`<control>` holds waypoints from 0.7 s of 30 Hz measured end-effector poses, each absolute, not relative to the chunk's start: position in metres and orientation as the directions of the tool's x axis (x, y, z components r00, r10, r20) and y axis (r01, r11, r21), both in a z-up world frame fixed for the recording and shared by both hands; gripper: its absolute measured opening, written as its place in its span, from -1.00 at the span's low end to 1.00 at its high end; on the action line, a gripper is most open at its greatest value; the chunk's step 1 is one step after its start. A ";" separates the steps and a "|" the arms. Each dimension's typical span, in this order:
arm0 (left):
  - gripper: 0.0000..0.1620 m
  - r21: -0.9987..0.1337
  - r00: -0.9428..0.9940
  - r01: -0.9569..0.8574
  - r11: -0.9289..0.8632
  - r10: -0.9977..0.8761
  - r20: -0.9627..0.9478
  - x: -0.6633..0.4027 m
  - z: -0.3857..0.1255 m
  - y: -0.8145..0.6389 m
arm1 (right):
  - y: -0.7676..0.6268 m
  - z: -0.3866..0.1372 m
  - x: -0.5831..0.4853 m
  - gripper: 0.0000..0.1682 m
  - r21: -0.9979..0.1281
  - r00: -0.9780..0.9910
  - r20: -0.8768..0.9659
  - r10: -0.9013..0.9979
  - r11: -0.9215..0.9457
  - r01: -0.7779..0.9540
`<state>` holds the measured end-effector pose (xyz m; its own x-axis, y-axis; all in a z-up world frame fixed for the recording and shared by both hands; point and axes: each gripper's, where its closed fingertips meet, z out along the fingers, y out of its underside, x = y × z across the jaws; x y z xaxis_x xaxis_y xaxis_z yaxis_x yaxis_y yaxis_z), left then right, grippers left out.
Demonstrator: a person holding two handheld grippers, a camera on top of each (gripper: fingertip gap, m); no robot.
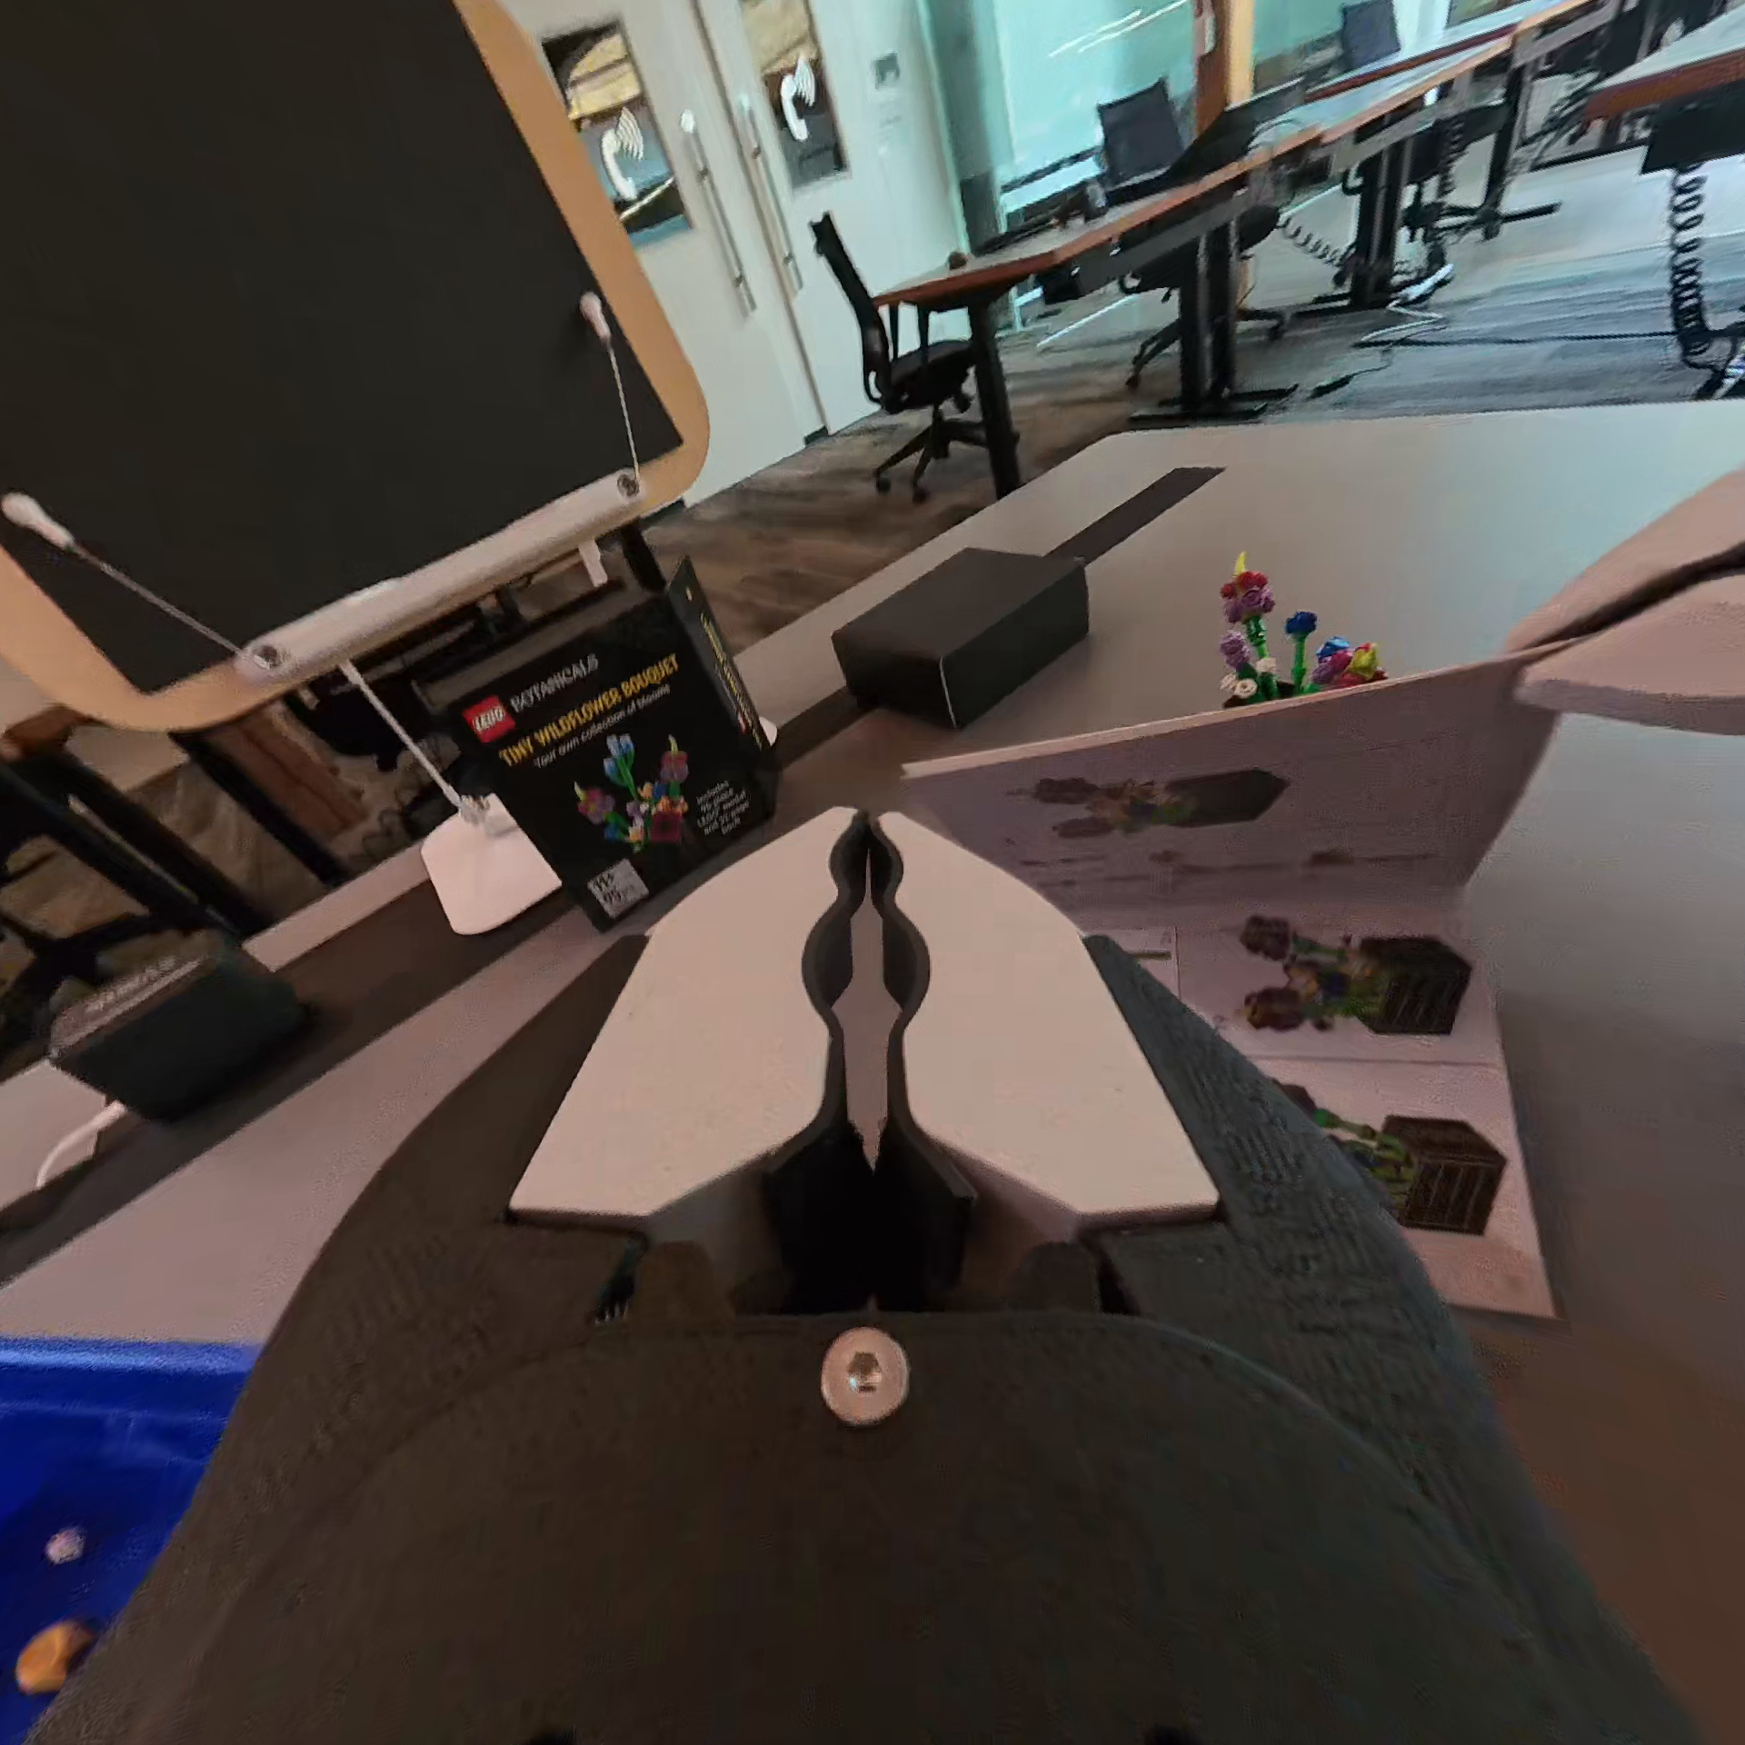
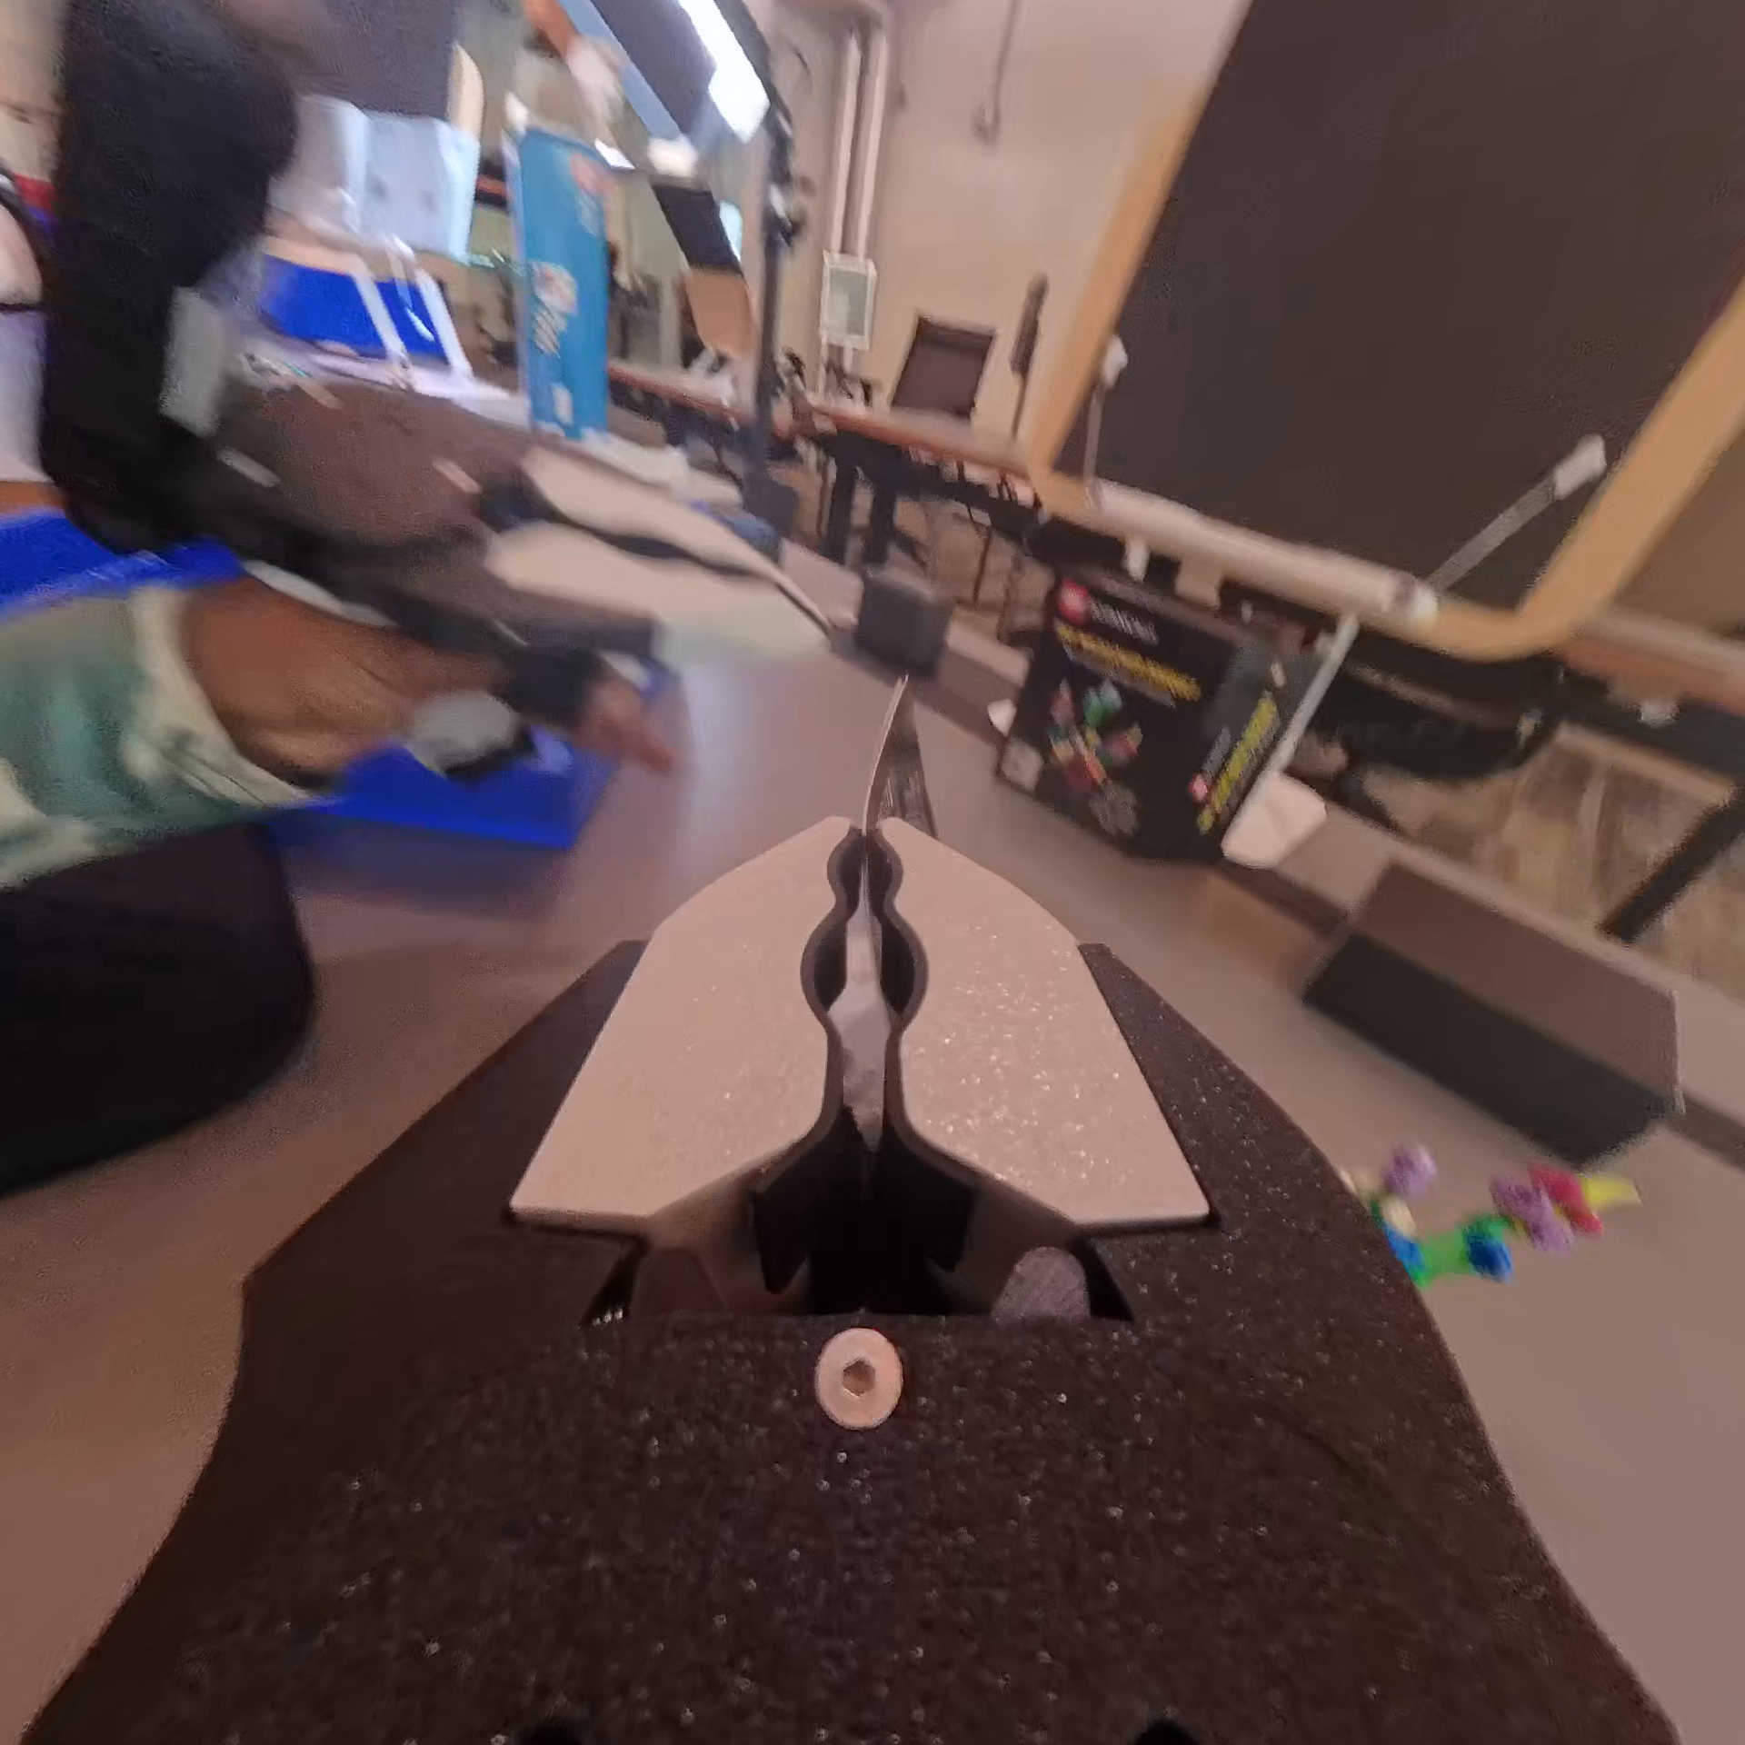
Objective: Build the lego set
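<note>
An open-plan office: long desks (image 1: 1114, 241) on black legs fill the upper right of the left wrist view, with a black mesh chair (image 1: 897, 368) on carpet and 2 white doors (image 1: 746, 189) at upper centre.

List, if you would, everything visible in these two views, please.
Lego box: one, black, standing at the table's edge.
instruction booklet: one, white, open on the table, one page lifted.
flower model: one, multicoloured, behind the booklet.
small box: one, black, left of the model.
bin: one, blue, near left.
board: one, black, wooden rim, above the Lego box.
table: one, grey.
left claw: grey, shut, empty.
right claw: grey, shut on a booklet page.
</note>
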<state>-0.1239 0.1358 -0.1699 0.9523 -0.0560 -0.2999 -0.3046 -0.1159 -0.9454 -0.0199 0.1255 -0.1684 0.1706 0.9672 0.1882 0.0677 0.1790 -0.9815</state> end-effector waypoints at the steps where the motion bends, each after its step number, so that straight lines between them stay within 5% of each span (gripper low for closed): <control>1: -1.00 -0.950 0.960 -0.280 -0.139 -0.035 -0.278 -0.126 -0.176 0.137 | 0.107 -0.157 -0.026 -0.99 -0.976 0.152 0.218 0.964 0.215 0.035; 7: -1.00 -0.901 0.944 -0.304 -0.309 0.034 -0.329 -0.140 -0.207 0.134 | -0.005 -0.117 -0.061 -0.97 -0.916 -0.013 0.401 0.916 0.401 -0.011; 11: -0.99 -0.886 0.946 -0.295 -0.358 0.024 -0.324 -0.142 -0.216 0.133 | 0.001 -0.110 -0.064 -0.97 -0.865 0.139 0.502 0.854 0.495 0.083; 21: -1.00 -0.867 0.945 -0.316 -0.385 -0.053 -0.321 -0.126 -0.229 0.137 | 0.067 -0.154 -0.026 -0.98 -0.925 0.258 0.352 0.900 0.293 0.240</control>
<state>-0.1262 0.1374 -0.2288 0.9455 -0.0535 -0.3212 -0.3163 -0.3847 -0.8671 -0.0265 0.0675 -0.1540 0.2576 0.8999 0.3519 0.2403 0.2931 -0.9254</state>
